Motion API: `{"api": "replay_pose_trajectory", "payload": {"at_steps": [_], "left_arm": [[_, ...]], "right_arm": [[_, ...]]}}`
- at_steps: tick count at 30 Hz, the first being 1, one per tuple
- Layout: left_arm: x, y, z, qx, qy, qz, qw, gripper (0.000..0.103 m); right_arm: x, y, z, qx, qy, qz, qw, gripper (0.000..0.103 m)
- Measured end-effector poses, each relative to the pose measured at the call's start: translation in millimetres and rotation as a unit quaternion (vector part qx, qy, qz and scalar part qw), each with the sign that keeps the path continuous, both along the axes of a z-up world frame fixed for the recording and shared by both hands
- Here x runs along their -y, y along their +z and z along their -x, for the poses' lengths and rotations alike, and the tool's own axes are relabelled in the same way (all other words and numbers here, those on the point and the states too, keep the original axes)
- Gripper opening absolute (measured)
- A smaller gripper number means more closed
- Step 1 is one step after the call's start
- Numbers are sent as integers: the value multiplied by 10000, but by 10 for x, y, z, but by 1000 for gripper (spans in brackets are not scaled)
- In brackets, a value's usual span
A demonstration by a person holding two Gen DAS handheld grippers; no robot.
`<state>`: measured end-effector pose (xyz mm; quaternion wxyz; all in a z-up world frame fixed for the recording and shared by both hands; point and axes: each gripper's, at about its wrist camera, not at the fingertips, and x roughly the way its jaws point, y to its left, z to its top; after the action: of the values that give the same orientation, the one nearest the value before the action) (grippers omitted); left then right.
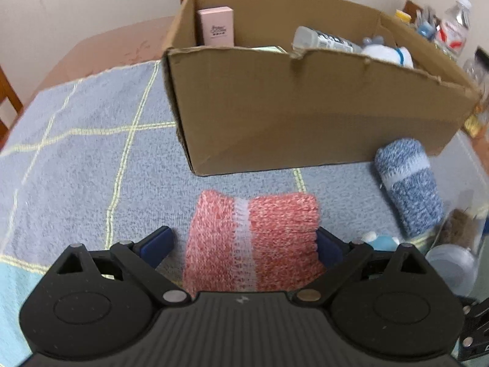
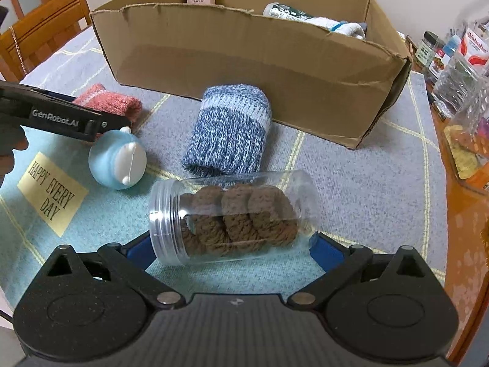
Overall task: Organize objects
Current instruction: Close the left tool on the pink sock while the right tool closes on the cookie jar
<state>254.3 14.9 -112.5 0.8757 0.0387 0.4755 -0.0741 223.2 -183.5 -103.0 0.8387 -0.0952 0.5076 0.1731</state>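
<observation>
Left gripper (image 1: 244, 244): fingers spread wide, the rolled pink sock (image 1: 252, 241) between them; its right edge is against the right pad, the left pad stands clear. Nothing clamped yet.

Right gripper (image 2: 229, 250): fingers apart, flanking a clear jar (image 2: 226, 217) lying on its side with brown cookies inside; we cannot tell whether the pads touch it.

Step in hand, as we judge it: picking up loose items for the cardboard box (image 2: 244, 70). Next move calls for closing on sock and jar, then lifting over the near box wall.

Beyond the right gripper, left of the jar: a pale-blue round toy (image 2: 117, 160). Ahead: a rolled blue sock (image 2: 229, 128), just beside the box.

Box, farthest: open-topped, torn rim, already holding a pink carton (image 1: 215, 27), a bottle and a white plush.
</observation>
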Motion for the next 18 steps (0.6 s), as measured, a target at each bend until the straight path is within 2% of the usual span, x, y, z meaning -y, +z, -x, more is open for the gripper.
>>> {"api": "replay_pose_trajectory", "payload": {"at_steps": [3,9,18], "left_arm": [[-37,-6,-21,-38,-24,-87,10000,102],[-148,-16,24,-32,-196,-66,9998,102],[1,-32,18,25,-316,-10,9995,102]], "right_arm": [[-19,-16,7,73,28,89,9999,103],[9,-10,-17,127,126,73,9998,103],[38,-17,9,289,0,-8,9996,103]]}}
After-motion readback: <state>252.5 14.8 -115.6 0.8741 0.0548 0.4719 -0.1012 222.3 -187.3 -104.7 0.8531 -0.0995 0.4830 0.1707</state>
